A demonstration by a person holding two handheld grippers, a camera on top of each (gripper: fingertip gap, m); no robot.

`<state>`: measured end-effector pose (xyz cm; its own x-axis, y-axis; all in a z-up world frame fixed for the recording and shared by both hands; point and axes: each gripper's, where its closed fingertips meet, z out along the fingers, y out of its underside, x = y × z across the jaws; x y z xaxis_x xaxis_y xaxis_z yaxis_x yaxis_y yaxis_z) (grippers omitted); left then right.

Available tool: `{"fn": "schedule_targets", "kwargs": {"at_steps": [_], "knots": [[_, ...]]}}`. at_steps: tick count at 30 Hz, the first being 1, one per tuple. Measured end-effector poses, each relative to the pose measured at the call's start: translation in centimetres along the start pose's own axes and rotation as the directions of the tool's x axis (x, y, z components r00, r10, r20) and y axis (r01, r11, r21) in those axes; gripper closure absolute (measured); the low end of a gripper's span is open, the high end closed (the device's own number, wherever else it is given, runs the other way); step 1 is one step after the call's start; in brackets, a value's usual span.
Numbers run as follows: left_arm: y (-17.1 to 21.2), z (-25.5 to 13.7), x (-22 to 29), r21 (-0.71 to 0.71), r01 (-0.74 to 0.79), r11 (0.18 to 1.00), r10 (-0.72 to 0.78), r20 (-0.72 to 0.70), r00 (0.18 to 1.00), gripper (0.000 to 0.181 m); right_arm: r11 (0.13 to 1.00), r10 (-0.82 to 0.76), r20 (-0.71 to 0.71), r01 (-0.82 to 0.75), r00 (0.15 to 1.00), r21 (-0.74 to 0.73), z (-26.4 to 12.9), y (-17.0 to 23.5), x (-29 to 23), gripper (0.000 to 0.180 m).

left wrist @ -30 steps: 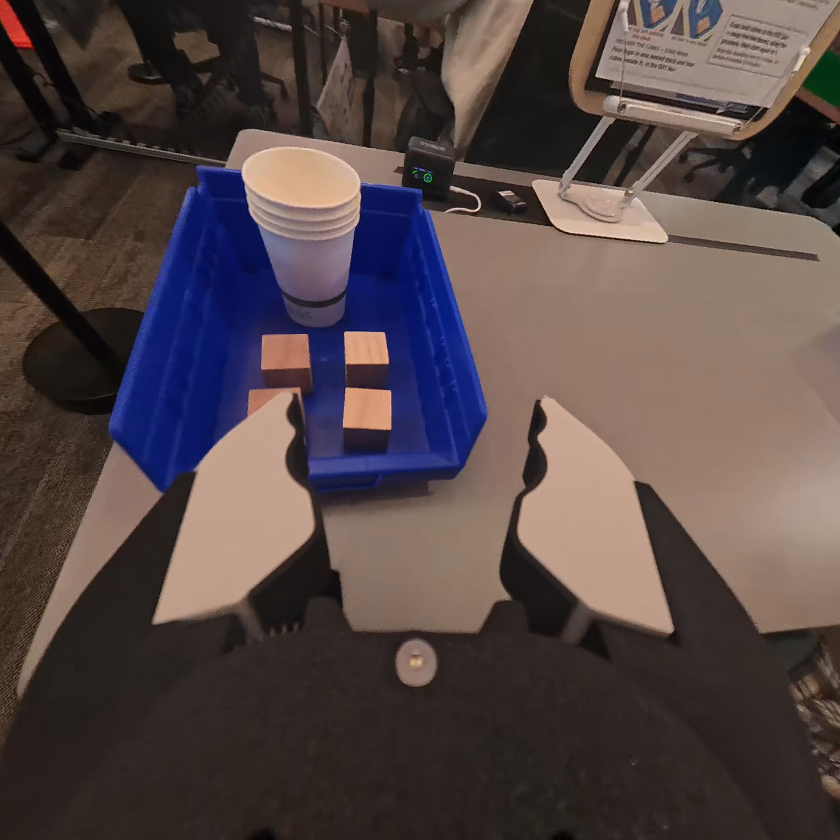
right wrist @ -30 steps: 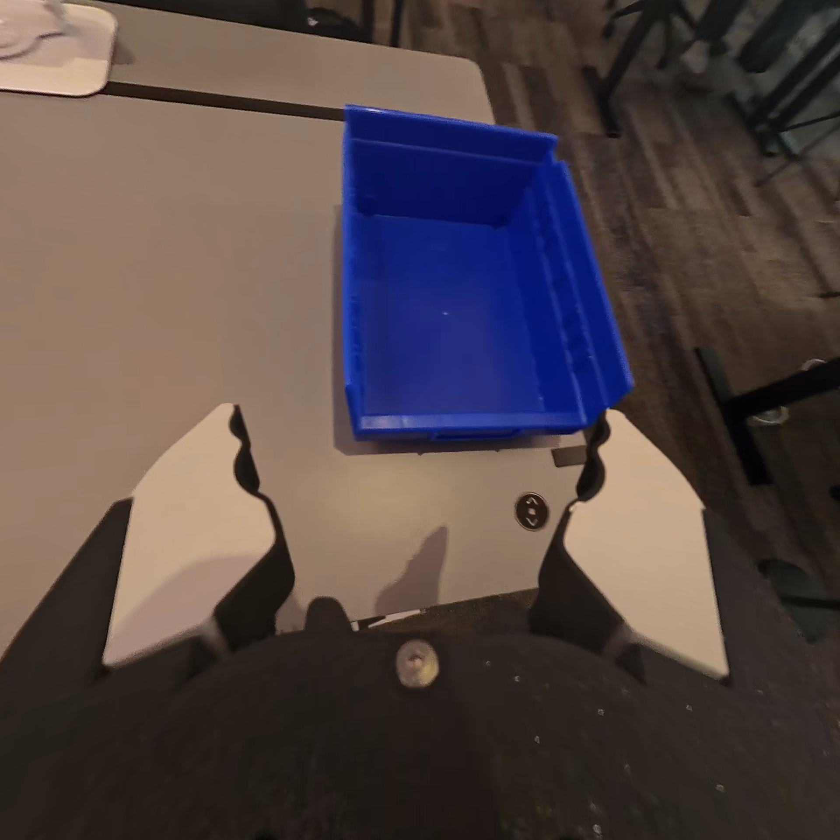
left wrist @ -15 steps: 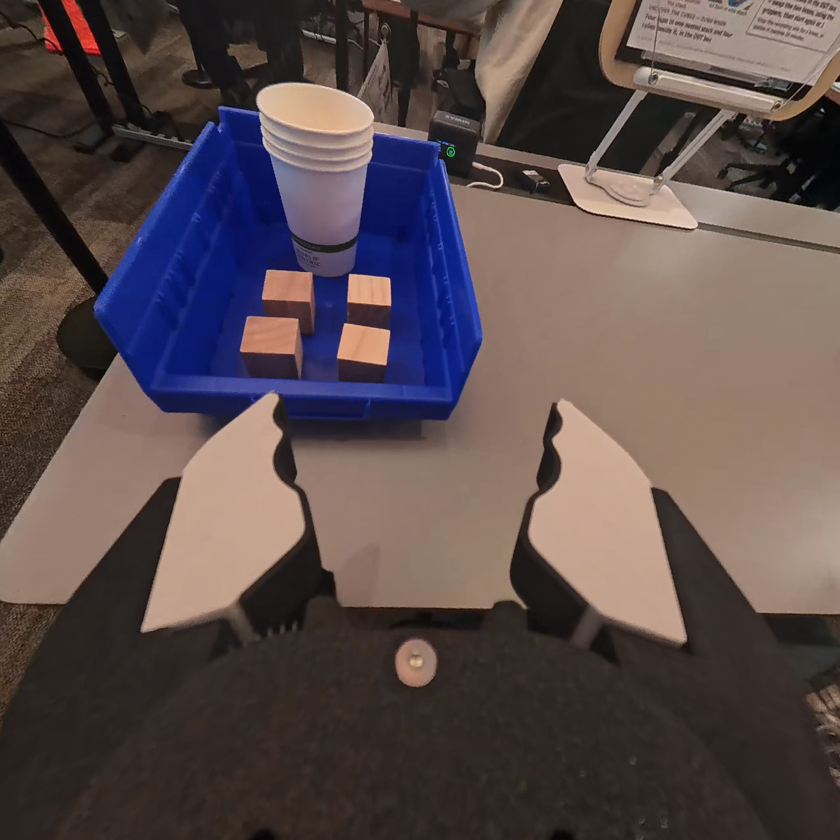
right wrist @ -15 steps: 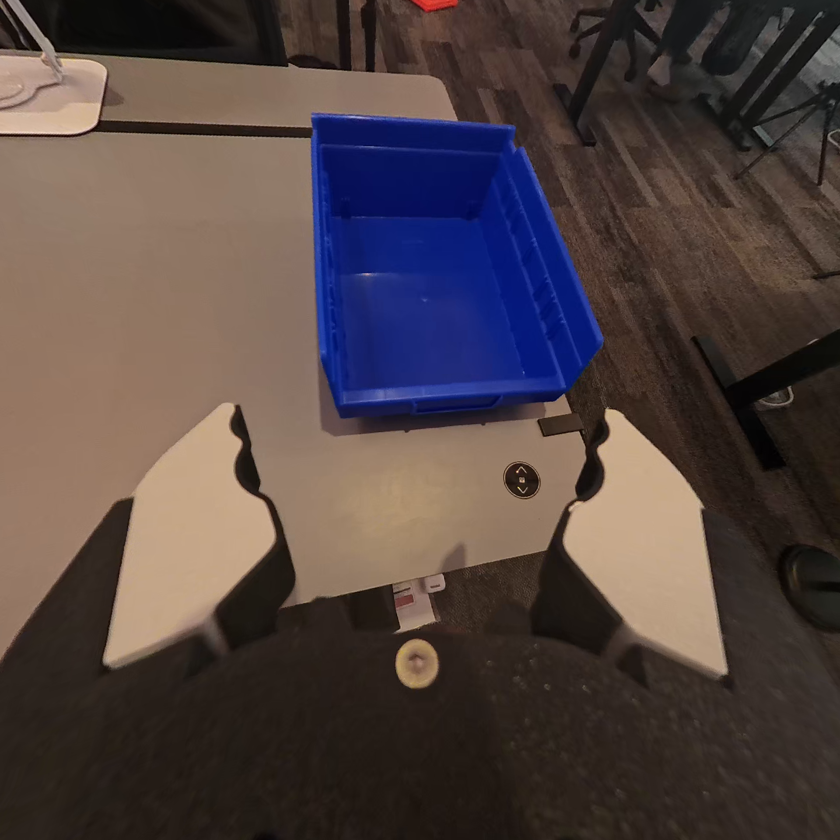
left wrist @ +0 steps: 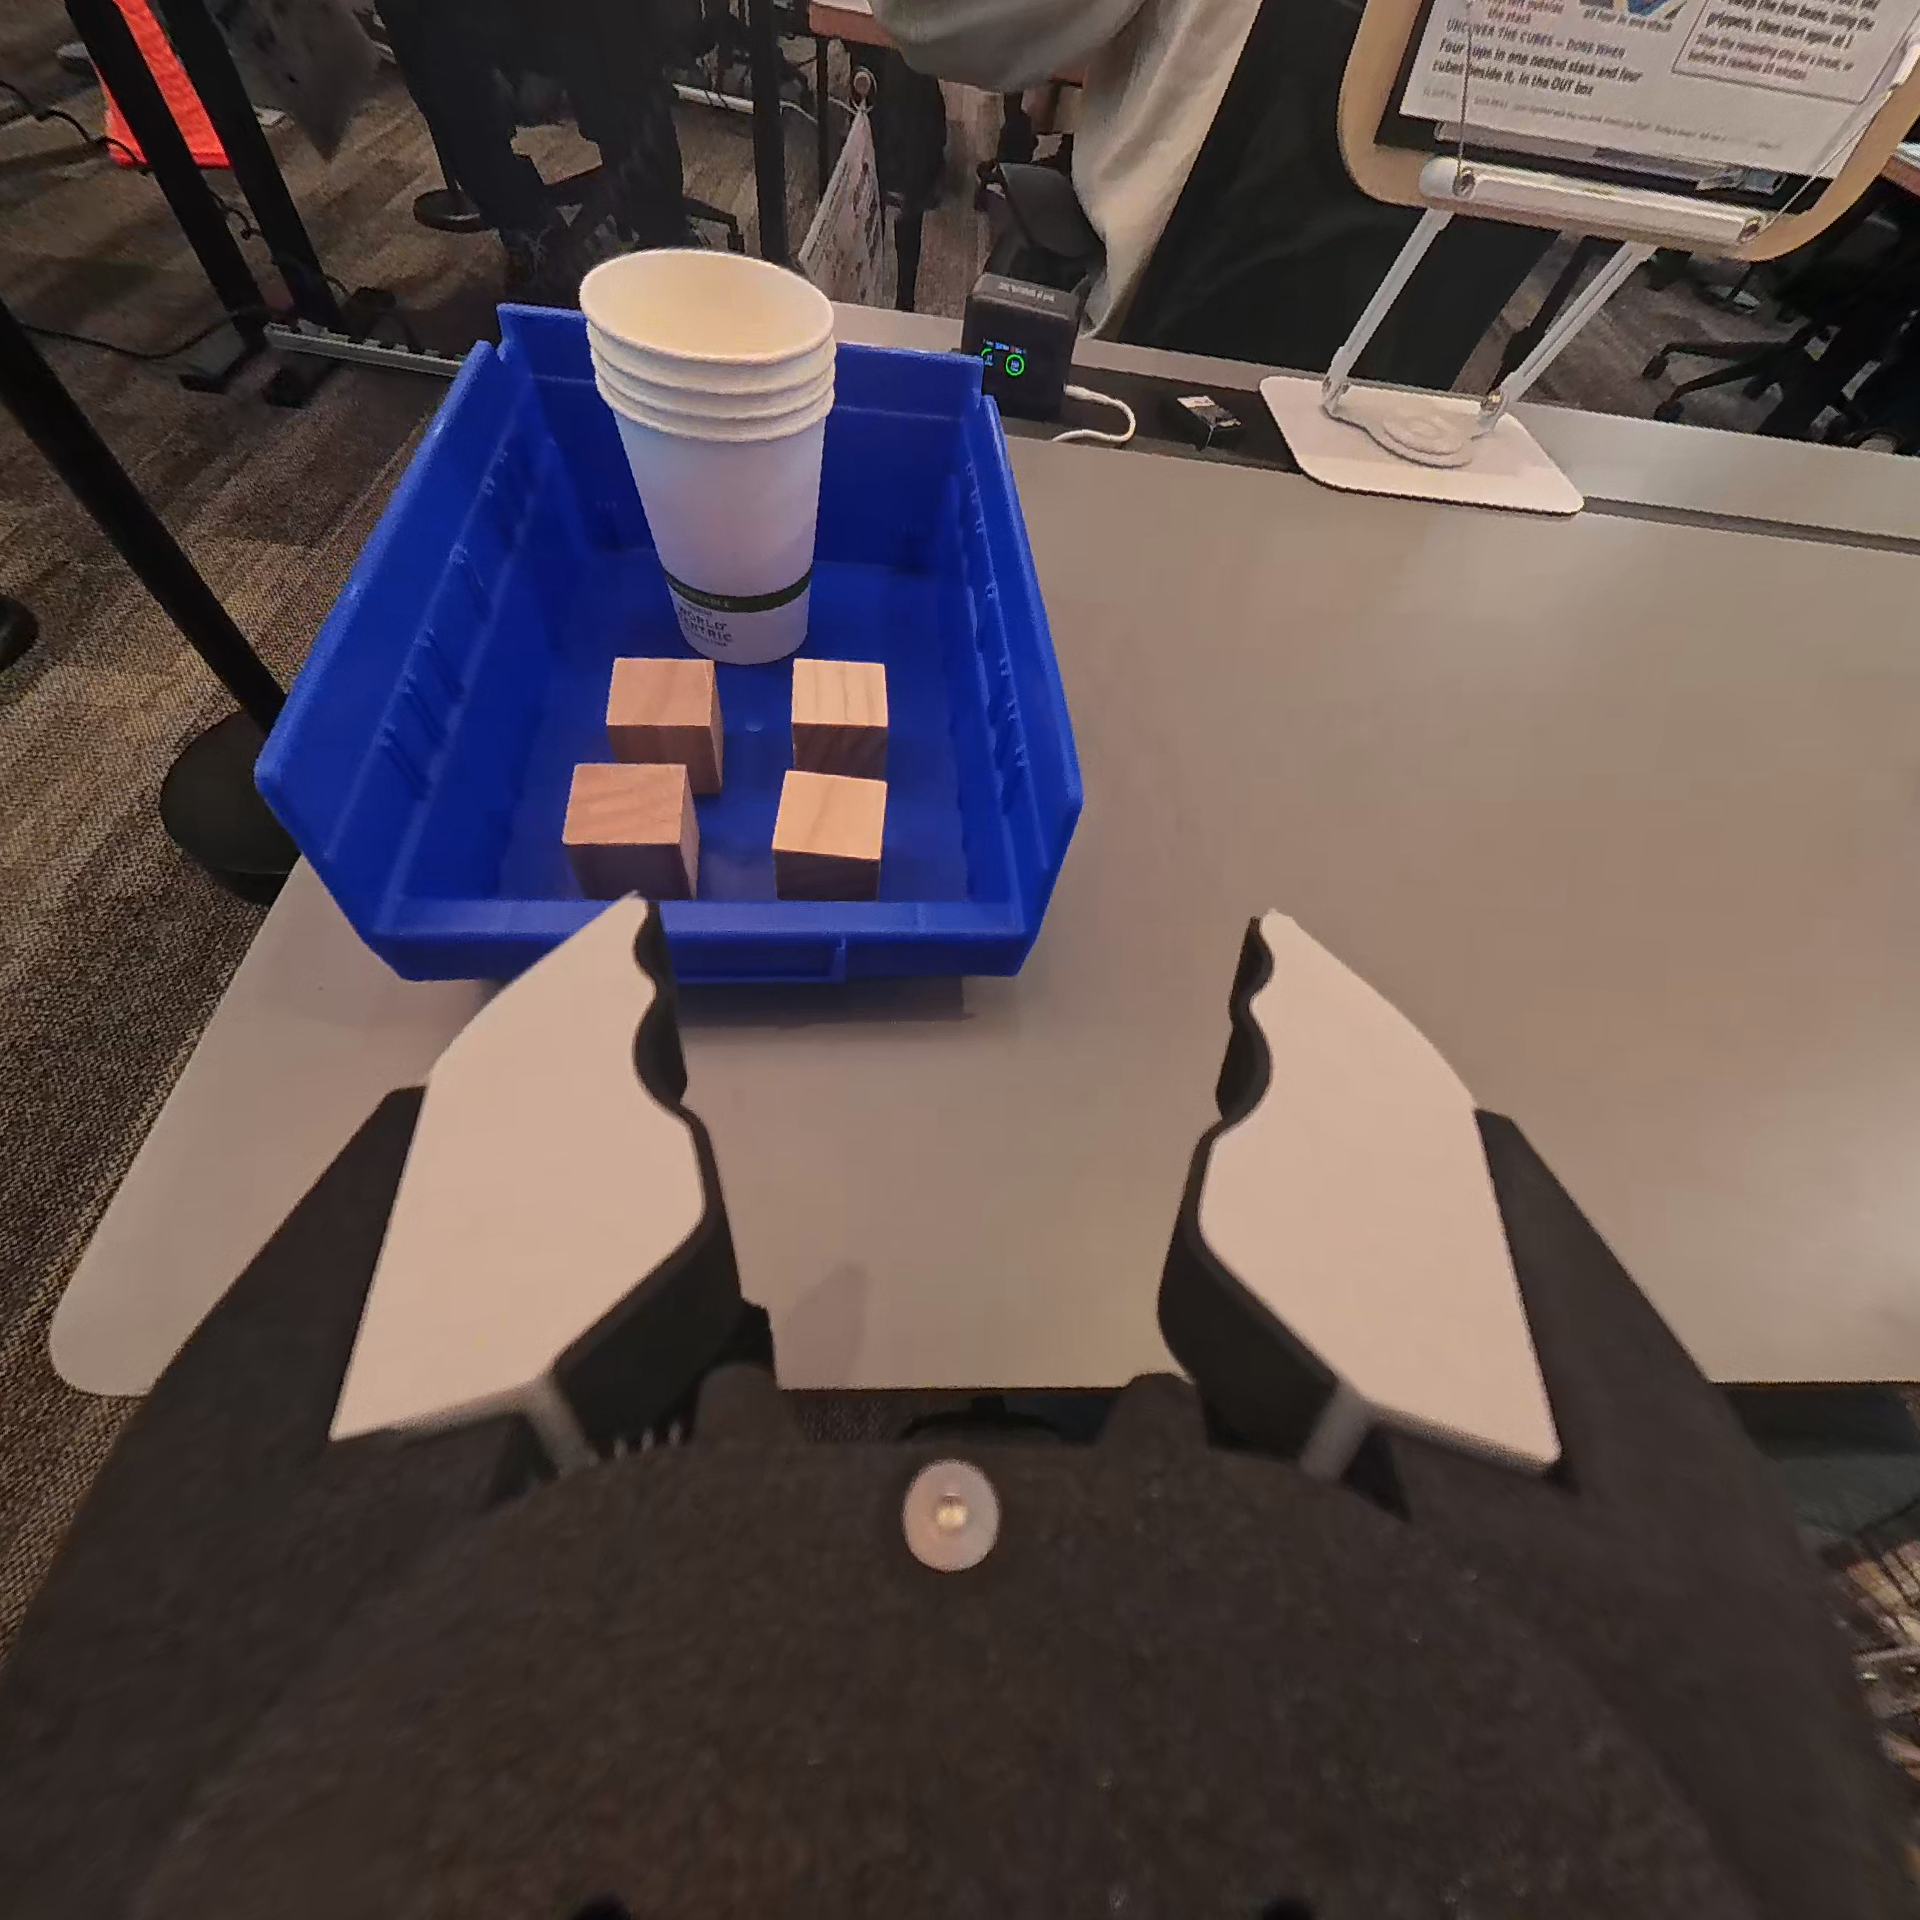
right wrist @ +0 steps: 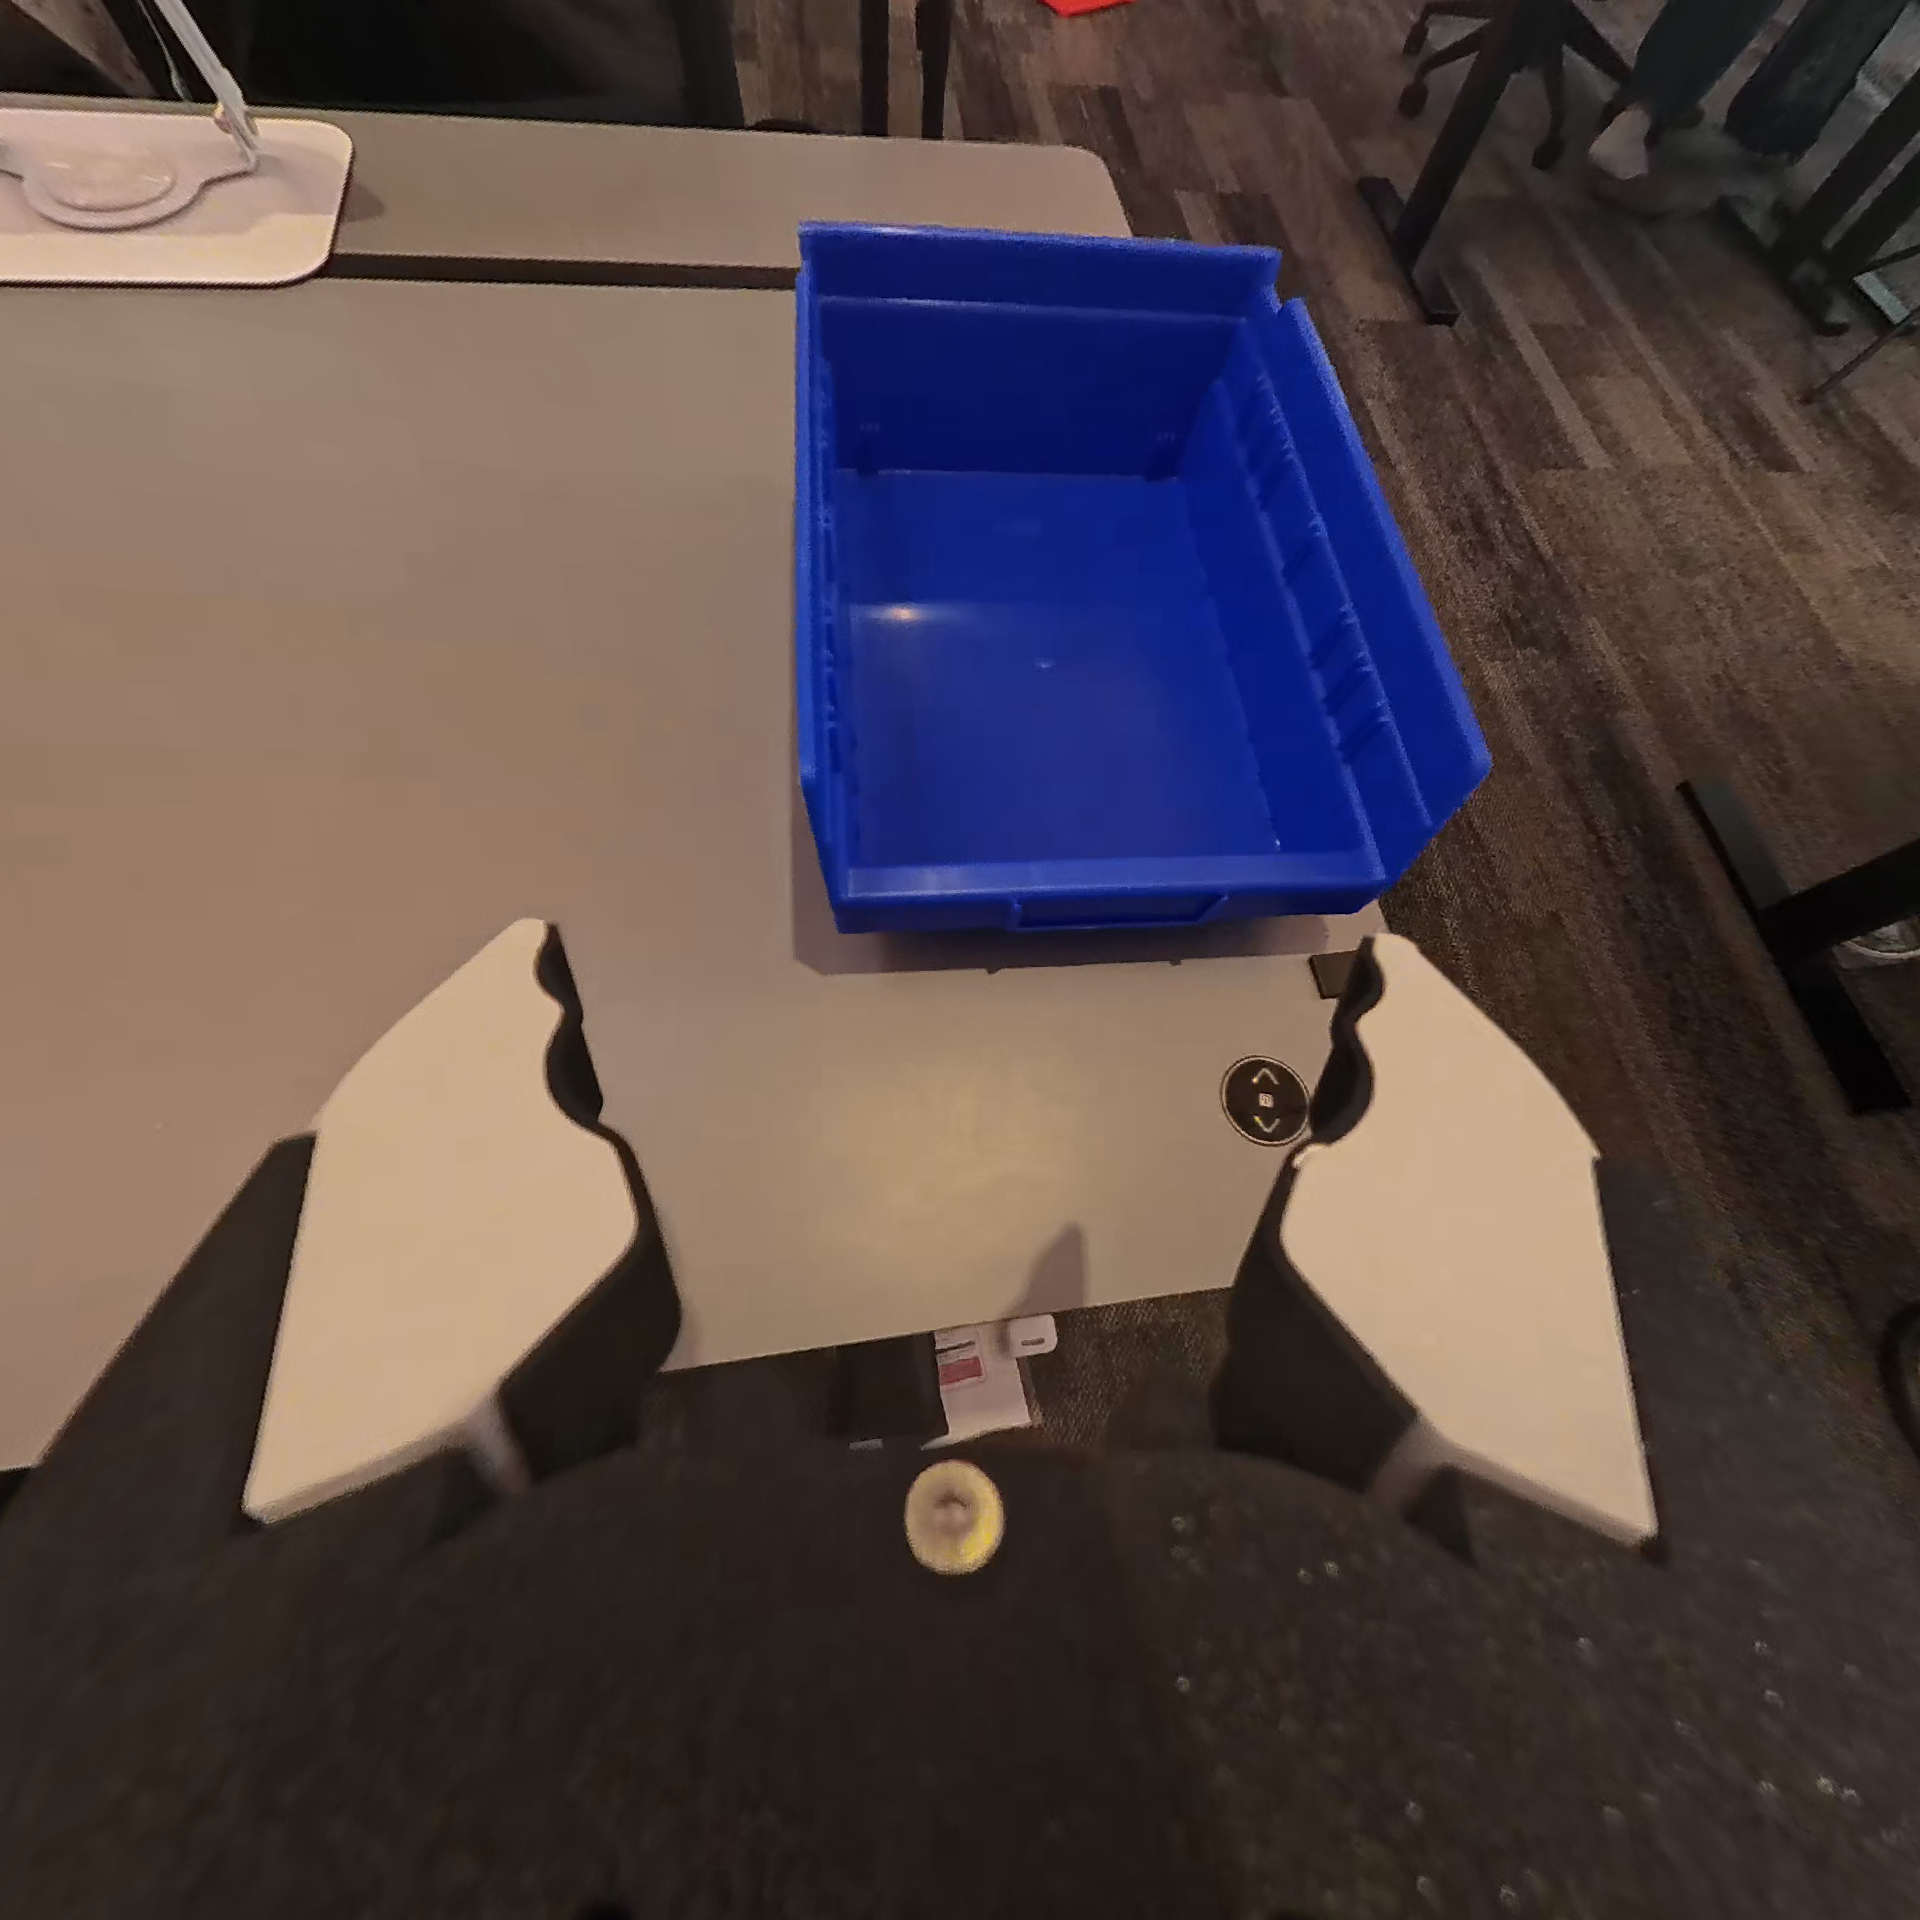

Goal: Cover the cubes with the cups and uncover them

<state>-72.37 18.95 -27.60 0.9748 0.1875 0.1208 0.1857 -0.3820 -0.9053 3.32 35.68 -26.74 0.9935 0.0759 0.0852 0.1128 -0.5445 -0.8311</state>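
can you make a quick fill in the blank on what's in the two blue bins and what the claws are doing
1. The bin in the left wrist view holds ____ wooden cubes.
2. The paper cups stand nested in one ____, mouths up.
3. The bin in the right wrist view is ____.
4. The left claw and the right claw are both ____, holding nothing.

Missing words: four; stack; empty; open

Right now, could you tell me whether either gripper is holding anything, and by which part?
Nothing is held: the left gripper and right gripper are both open and empty.
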Motion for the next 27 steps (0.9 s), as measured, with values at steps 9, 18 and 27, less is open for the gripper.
{"fn": "schedule_targets", "kwargs": {"at_steps": [9, 18, 27], "knots": [[0.2, 0.6, 0.6, -0.022, -0.007, 1.0, 0.007, -0.017, 1.0, 0.081, 1.0, 0.003, 0.019, -0.003, 1.0, -0.005, 0.1, 0.3, -0.1, 0.047], [-0.2, 1.6, 2.1, -0.042, -0.015, 0.999, 0.013, -0.048, 0.999, 0.081, 1.0, 0.003, 0.044, -0.002, 0.999, -0.007, 0.4, 0.1, -0.8, 0.048], [-1.6, 7.0, 11.6, -0.056, -0.051, 0.997, 0.038, -0.217, 0.976, 0.084, 1.0, -0.025, 0.174, 0.023, 0.984, 0.012, 2.6, -2.0, -7.4, 0.05]]}}
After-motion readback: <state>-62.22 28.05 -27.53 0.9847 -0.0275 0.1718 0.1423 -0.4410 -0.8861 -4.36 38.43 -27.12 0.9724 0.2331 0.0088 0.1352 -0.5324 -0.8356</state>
